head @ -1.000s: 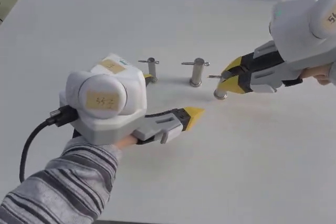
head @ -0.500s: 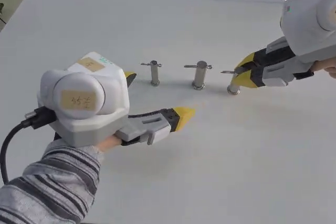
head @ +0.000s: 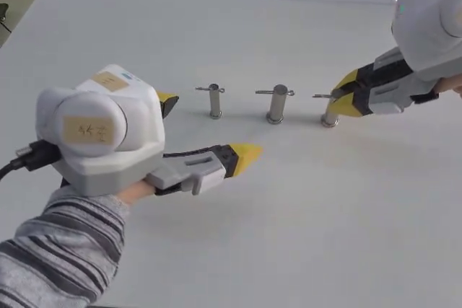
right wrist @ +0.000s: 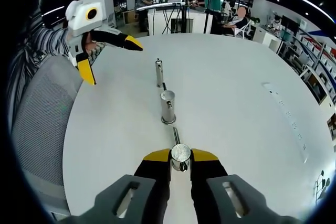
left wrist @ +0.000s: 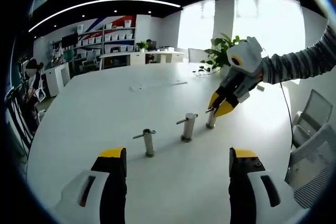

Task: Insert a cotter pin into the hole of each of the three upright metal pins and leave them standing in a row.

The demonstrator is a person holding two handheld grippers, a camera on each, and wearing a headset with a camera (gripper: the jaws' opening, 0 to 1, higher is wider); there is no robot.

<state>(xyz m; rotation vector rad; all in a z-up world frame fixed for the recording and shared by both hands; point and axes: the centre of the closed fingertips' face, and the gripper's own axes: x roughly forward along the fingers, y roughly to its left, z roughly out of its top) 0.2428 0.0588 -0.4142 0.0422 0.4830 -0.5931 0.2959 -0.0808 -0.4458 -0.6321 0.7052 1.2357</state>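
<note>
Being judged stiff, slick and tippy, the rightmost silver steel pin [right wrist: 180,153] is pinched at its head by the right gripper [head: 343,102]; left gripper [left wrist: 177,155] spread.

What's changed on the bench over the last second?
The left gripper drew back from the leftmost upright metal pin, jaws open. The right gripper, shut on the rightmost upright metal pin, shifted it rightward in the head view, into line. The leftmost pin and the middle metal pin, each holding a cotter pin, stayed put.
</note>
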